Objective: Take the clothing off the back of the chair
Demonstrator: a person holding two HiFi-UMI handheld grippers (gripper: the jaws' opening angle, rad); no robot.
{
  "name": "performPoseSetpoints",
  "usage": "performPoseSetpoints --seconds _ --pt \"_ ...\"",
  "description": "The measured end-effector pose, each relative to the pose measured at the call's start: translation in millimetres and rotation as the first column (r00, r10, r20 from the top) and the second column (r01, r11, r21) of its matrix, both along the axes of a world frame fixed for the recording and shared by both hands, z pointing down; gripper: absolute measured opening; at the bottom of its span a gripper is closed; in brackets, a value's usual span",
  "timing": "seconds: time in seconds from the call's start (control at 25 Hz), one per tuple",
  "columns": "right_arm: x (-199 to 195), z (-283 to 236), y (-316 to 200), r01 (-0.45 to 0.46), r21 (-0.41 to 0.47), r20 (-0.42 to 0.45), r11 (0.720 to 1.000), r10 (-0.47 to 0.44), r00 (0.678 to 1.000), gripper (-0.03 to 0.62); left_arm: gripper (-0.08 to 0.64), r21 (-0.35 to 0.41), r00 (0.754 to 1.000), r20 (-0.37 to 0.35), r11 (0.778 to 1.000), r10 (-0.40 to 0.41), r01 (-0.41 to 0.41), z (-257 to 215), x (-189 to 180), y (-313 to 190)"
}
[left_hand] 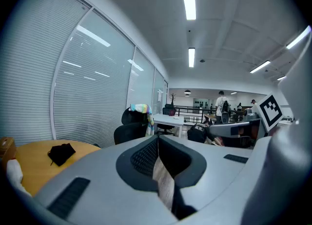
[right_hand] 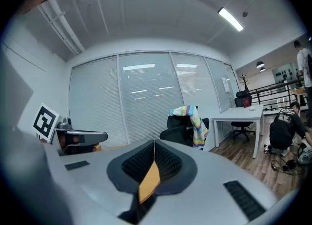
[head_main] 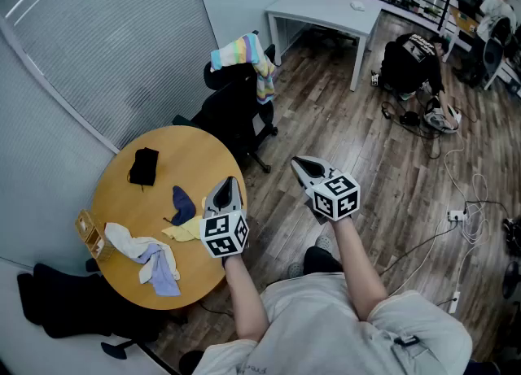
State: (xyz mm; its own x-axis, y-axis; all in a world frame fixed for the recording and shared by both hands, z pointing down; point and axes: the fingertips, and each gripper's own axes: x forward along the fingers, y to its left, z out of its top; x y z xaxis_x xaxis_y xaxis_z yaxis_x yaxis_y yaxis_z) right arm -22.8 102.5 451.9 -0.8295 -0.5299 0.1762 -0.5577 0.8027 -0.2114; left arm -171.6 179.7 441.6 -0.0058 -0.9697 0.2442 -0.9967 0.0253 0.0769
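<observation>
Both claws are shut, jaws pressed together with nothing between them. The left claw [head_main: 229, 181] [left_hand: 158, 140] hangs over the near right edge of a round wooden table [head_main: 195, 158]. The right claw [head_main: 302, 166] [right_hand: 154, 144] is held just to its right, over the plank floor, apart from the left one. Both point toward the far side of the room.

Well beyond them, past the far edge of the table, stands a black office chair [head_main: 234, 113]. The striped clothing [head_main: 244, 54] [left_hand: 141, 109] [right_hand: 193, 117], in pastel bands, is draped over the top of its backrest, one end hanging down the right side. Neither claw is near it.

On the table lie a small black pouch [head_main: 144, 166] toward the far left and a loose heap of blue, yellow, white and lilac cloths [head_main: 159, 251] nearer. Far right stands a white desk [head_main: 326, 7]. Beside it on the floor is a dark shape [head_main: 411, 60], possibly a crouching person, though the head view is too small to be sure.
</observation>
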Motion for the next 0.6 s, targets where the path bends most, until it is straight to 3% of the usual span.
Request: performPoseSetpoints --seconds 0.32,0.6 --pt "10 3 8 -0.004 0.013 -0.009 1.0 0.004 1.0 0.025 0.028 0.003 0.998 -0.021 0.998 0.055 -0.055 2 21 -1" --pt "31 2 0 -0.061 -0.025 0.051 0.998 0.062 0.997 0.025 0.028 -0.001 0.998 -0.001 0.998 0.066 -0.066 6 33 -3"
